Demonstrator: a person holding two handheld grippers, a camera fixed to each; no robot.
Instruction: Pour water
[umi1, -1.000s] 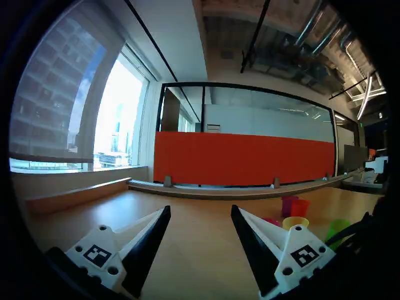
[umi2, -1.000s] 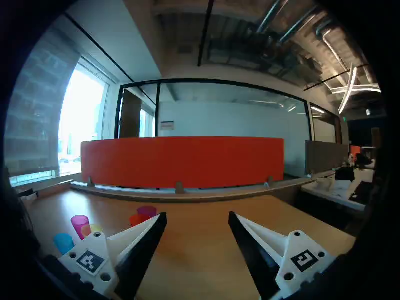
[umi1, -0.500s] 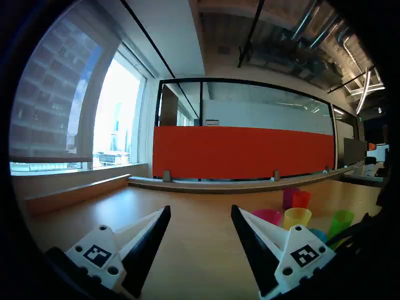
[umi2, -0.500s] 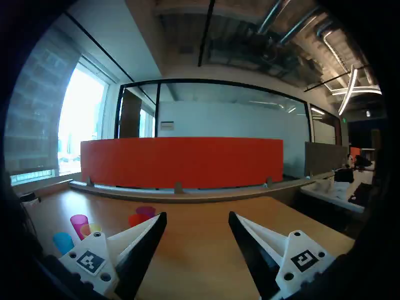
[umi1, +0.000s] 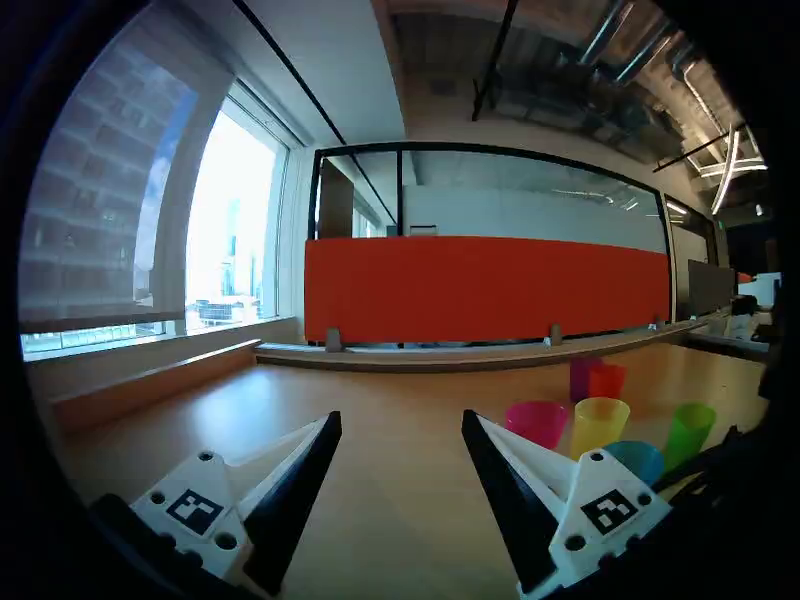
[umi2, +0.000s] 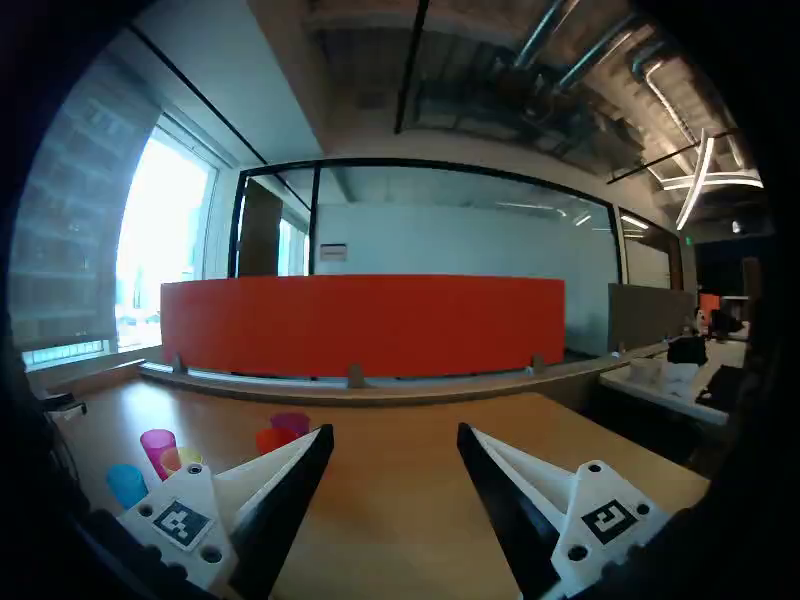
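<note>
Wood-grained, warm brown table (umi1: 400, 520) beneath both tools, smooth and lit from the left. Left gripper (umi1: 400, 415) low over it, fingers spread wide, holding nothing. Just right of its right finger, a cluster of plastic cups upright on the wood: pink cup (umi1: 537, 420) nearest the finger, yellow cup (umi1: 598, 422) beside that, green cup (umi1: 690, 430) further right, blue cup (umi1: 636, 462) nearer and partly hidden behind the finger's white mount, purple cup (umi1: 582, 378) and red cup (umi1: 606, 380) side by side farther back. Right gripper (umi2: 395, 428) likewise low over the table, fingers parted, clamped on nothing; same cups off to its left in the right gripper view, several cut off by its left finger. Contents of the cups impossible to tell. Far across the table, a low orange partition (umi1: 480, 290) on small feet, with a glass wall (umi1: 530, 205) behind. Tall bright window (umi1: 225, 260) on the left, exposed pipes (umi1: 620, 50) overhead, cluttered neighbouring desk (umi2: 670, 385) far right.
</note>
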